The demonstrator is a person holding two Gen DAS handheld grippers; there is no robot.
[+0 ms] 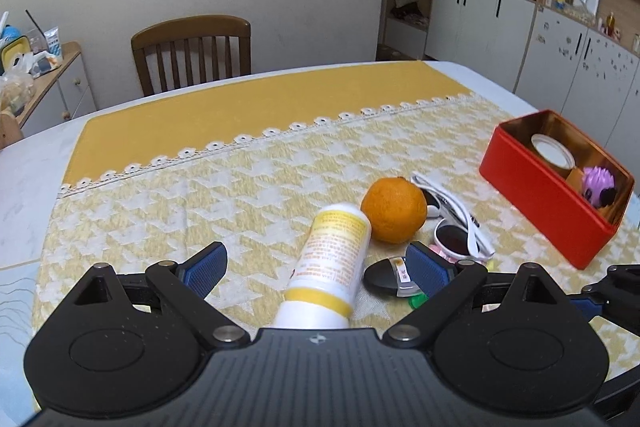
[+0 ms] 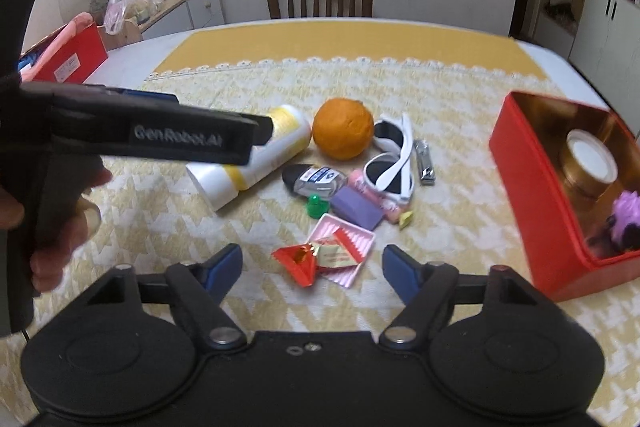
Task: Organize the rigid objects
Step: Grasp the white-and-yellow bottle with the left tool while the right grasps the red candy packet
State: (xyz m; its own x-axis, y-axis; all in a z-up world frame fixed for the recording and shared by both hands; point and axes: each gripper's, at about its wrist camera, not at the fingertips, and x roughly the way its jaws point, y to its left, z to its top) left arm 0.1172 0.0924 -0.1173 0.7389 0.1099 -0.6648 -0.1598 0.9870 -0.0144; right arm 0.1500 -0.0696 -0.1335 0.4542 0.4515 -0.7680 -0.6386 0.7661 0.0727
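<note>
Left gripper [image 1: 316, 271] released, jaws wide either side of the lying white bottle [image 1: 334, 259], pads not touching. Right gripper [image 2: 312, 263] likewise released, above the red wrapper [image 2: 298, 261] on a pink tray [image 2: 360, 239]. To grasp well, centre the bottle's body between the pads and clear the orange [image 1: 394, 209] touching it. The red box [image 2: 532, 179], probably the destination, stands right on the yellow tablecloth [image 1: 200, 187]; chair [image 1: 192, 53] and cupboards behind.
</note>
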